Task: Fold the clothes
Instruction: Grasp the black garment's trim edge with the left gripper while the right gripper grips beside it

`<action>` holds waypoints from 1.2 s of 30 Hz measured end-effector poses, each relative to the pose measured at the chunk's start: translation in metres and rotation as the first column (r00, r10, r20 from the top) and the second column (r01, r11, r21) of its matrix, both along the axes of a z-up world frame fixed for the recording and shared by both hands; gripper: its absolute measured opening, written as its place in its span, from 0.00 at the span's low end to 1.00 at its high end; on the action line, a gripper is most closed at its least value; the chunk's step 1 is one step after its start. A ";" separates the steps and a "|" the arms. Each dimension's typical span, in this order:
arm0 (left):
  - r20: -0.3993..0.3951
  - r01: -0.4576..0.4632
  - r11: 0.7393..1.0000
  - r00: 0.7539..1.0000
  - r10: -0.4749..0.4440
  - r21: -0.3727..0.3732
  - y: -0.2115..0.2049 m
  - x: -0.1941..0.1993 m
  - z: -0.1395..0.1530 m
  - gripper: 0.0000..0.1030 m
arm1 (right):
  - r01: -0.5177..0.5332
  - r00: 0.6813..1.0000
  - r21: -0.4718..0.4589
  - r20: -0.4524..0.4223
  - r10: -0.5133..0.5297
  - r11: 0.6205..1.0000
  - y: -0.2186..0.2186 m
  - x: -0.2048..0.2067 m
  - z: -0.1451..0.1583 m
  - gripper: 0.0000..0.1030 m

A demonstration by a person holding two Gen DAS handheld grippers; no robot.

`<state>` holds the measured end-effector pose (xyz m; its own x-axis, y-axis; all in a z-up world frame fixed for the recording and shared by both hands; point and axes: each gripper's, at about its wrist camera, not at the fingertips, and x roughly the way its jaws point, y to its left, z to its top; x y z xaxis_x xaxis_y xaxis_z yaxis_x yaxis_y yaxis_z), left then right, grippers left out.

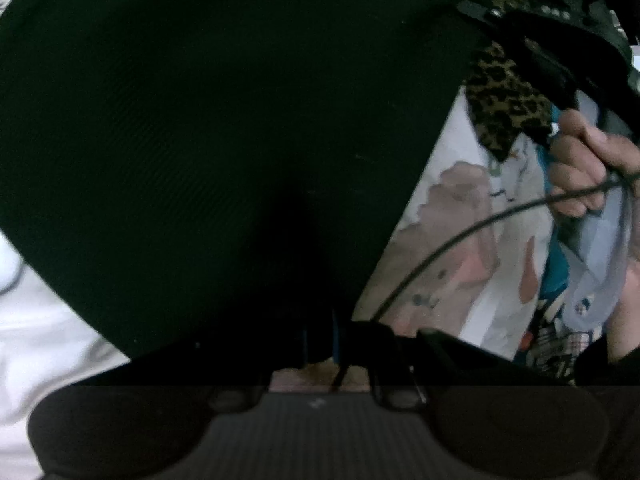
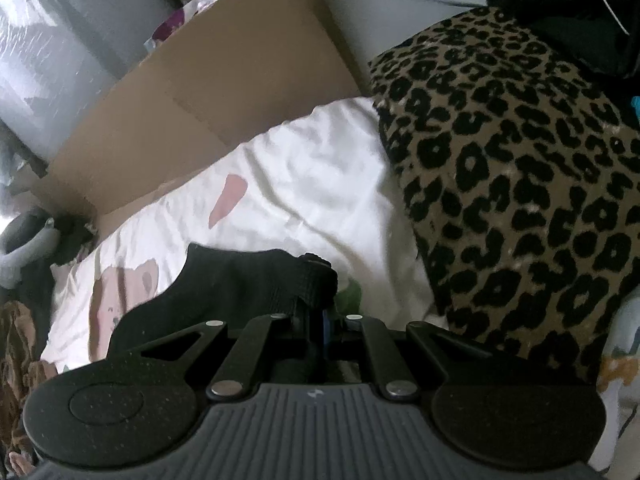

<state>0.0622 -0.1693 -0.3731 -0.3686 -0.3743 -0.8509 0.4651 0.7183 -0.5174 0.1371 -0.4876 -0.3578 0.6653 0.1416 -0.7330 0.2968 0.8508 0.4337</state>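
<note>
Black garment (image 1: 208, 128) hangs pinched between both grippers' fingers (image 2: 320, 300).

A black garment (image 1: 224, 128) of fine ribbed weave hangs spread out in the left wrist view, filling the picture from 9 o'clock through 12 to about 2 o'clock, its lower end narrowing toward 6 o'clock. In the right wrist view, a bunched corner of the black garment (image 2: 240, 284) with a thick folded hem sits just above centre-bottom, over the white printed bedsheet (image 2: 320, 168). A leopard-print garment (image 2: 516, 184) lies heaped at 3 o'clock.
</note>
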 end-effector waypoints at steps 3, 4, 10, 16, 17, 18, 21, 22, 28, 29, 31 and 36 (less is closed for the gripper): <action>0.007 0.008 1.000 1.000 -0.008 -0.020 -0.010 -0.004 -0.002 0.11 | 0.017 1.000 0.004 -0.003 -0.017 1.000 -0.005 0.003 -0.002 0.05; 0.011 0.027 0.999 1.000 -0.027 -0.020 -0.011 -0.005 -0.002 0.12 | 0.024 1.000 0.007 -0.007 -0.024 1.000 -0.007 0.004 -0.003 0.05; 0.074 0.198 0.980 0.978 -0.195 -0.035 -0.031 0.010 0.002 0.18 | 0.050 0.997 -0.008 -0.053 -0.050 0.999 -0.010 -0.005 -0.012 0.28; 0.078 0.296 0.955 0.952 -0.295 0.001 -0.001 0.030 0.019 0.31 | 0.096 0.993 0.064 -0.071 -0.091 0.993 -0.015 -0.031 -0.013 0.41; 0.081 0.302 0.953 0.950 -0.301 -0.005 0.003 0.035 0.023 0.33 | 0.092 0.994 0.073 -0.073 -0.087 0.993 -0.013 -0.034 -0.013 0.41; 0.089 0.310 0.951 0.947 -0.308 -0.010 0.010 0.041 0.030 0.37 | 0.088 0.994 0.084 -0.074 -0.082 0.993 -0.010 -0.038 -0.013 0.41; 0.159 0.337 0.941 0.931 -0.327 -0.036 0.022 0.059 0.050 0.48 | 0.084 0.993 0.115 -0.088 -0.074 0.990 0.001 -0.050 -0.016 0.41; 0.191 0.346 0.937 0.924 -0.332 -0.046 0.024 0.066 0.057 0.49 | 0.081 0.993 0.125 -0.093 -0.070 0.989 0.006 -0.054 -0.017 0.41; 0.297 0.263 0.965 0.922 -0.246 -0.016 0.048 0.118 0.071 0.50 | 0.081 0.990 0.164 -0.128 -0.060 0.983 0.025 -0.076 -0.028 0.42; 0.309 0.243 0.970 0.923 -0.228 -0.011 0.052 0.127 0.072 0.50 | 0.085 0.989 0.171 -0.135 -0.062 0.982 0.028 -0.079 -0.030 0.42; 0.333 0.214 0.977 0.921 -0.202 0.001 0.059 0.140 0.072 0.50 | 0.076 0.988 0.167 -0.145 -0.052 0.983 0.033 -0.083 -0.032 0.43; 0.353 0.170 0.985 0.921 -0.167 0.024 0.067 0.160 0.071 0.50 | 0.051 0.986 0.166 -0.163 -0.024 0.985 0.045 -0.090 -0.037 0.45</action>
